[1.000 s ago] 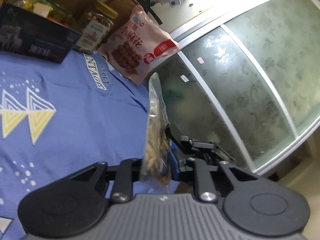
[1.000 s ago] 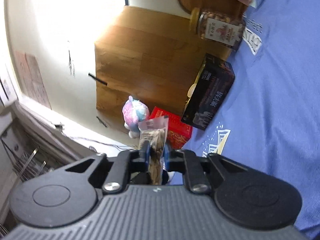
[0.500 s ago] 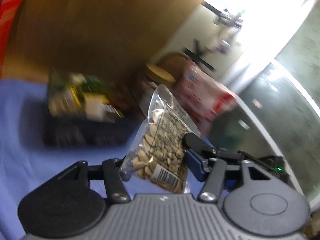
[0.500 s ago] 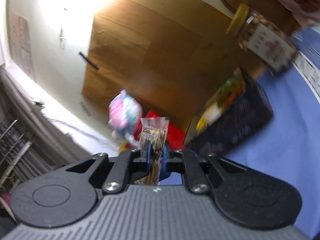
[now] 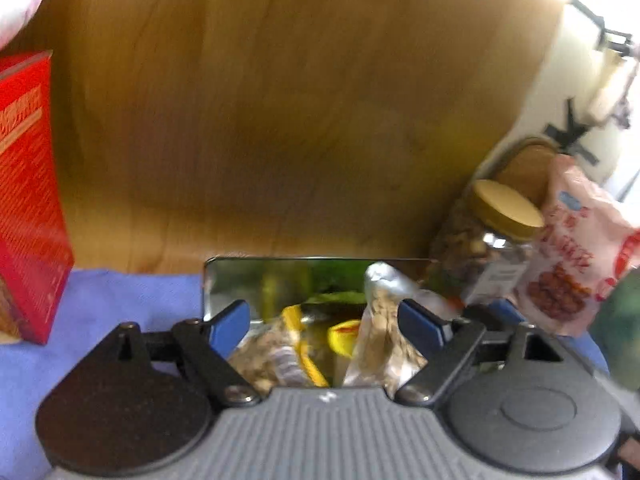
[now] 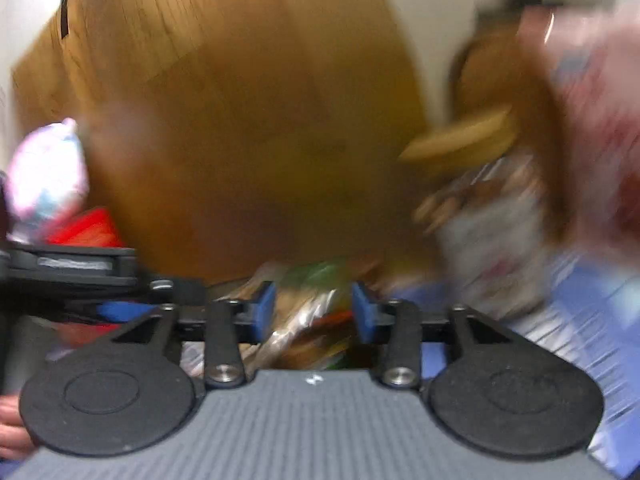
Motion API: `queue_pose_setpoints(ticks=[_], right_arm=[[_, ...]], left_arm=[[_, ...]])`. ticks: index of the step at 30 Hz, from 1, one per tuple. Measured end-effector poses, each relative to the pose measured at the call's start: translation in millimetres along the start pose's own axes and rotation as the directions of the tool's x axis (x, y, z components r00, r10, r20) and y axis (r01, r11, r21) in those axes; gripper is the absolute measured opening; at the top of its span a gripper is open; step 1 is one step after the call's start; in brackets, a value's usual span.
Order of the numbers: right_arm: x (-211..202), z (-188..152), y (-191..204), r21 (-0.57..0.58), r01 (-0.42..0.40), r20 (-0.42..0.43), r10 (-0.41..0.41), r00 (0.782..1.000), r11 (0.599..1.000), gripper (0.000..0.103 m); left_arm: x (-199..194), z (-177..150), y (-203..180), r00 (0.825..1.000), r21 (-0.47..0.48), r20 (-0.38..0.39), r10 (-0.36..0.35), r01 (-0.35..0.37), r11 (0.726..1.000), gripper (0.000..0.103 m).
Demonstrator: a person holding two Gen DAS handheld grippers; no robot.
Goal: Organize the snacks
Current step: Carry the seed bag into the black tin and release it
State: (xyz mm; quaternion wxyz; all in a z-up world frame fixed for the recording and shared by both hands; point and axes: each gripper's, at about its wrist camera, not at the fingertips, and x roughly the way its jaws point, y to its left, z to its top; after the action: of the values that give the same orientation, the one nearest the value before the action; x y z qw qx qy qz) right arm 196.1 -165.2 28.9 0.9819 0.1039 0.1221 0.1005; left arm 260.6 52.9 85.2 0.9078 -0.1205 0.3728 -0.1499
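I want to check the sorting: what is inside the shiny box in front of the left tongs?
Inside the shiny box lie several snack packs: a clear nut packet, another bag with a yellow stripe and something yellow-red. The box's bottom is covered, and the blur hides details.

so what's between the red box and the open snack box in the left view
In the left wrist view, only a bare strip of blue cloth lies between the red box and the open snack box; nothing stands on it.
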Motion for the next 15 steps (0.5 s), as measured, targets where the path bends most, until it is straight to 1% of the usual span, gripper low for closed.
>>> queue_pose_setpoints(ticks=[1,2,4,6,7,8,9,10,11,12,13,14,15], right_arm=[[-8,1,-4,0.013,-0.014,0.013,0.014,1.0,1.0,0.048],[-14,1,-6,0.021,-0.049,0.006,0.049,0.999,0.999,0.048],[-24,-3,-5,-0.001,-0.112,-0.029,0.112,0.993,0.994,0.046],[-23,-9,2,-0.009,-0.168,-0.108,0.166,0.98,0.986,0.039],[-17,-12,5,0.003,-0.195,-0.174,0.192,0.966,0.981,0.027],[-11,-13,7,0.031,-0.205,-0.202,0.207,0.957,0.978,0.024],[-4,-11,8,0.06,-0.205,-0.223,0.213,0.951,0.977,0.024],[5,-6,7,0.109,-0.213,-0.26,0.234,0.937,0.971,0.024],[20,-3,6,0.176,-0.235,-0.317,0.281,0.906,0.956,0.025],[35,0,9,0.226,-0.245,-0.358,0.314,0.879,0.943,0.017],[43,3,12,0.232,-0.22,-0.382,0.297,0.875,0.947,0.0],[48,5,17,0.196,-0.198,-0.399,0.262,0.879,0.96,0.001],[52,7,20,0.172,-0.196,-0.412,0.251,0.876,0.965,0.001]], left_arm=[[-4,-2,-5,1.0,0.014,0.01,-0.007,0.007,1.0,0.084],[-8,-4,-7,1.0,0.025,0.018,-0.022,0.021,0.999,0.084],[-18,-8,-18,0.997,0.048,0.029,-0.07,0.069,0.996,0.084],[-24,-14,-23,0.996,0.067,0.038,-0.085,0.083,0.994,0.084],[-25,-14,-24,0.996,0.068,0.043,-0.081,0.078,0.995,0.084],[-25,-15,-23,0.996,0.058,0.045,-0.073,0.07,0.996,0.084],[-22,-14,-21,0.997,0.041,0.045,-0.068,0.066,0.997,0.084],[-20,-13,-18,0.997,0.024,0.041,-0.067,0.066,0.998,0.084],[-18,-12,-16,0.997,0.013,0.038,-0.063,0.062,0.998,0.084],[-17,-11,-14,0.998,0.003,0.035,-0.052,0.052,0.999,0.084],[-16,-11,-10,0.998,-0.005,0.035,-0.045,0.045,0.999,0.084],[-17,-12,-8,0.998,-0.017,0.041,-0.042,0.043,0.999,0.084],[-18,-11,-6,0.998,-0.03,0.04,-0.041,0.042,0.999,0.084]])
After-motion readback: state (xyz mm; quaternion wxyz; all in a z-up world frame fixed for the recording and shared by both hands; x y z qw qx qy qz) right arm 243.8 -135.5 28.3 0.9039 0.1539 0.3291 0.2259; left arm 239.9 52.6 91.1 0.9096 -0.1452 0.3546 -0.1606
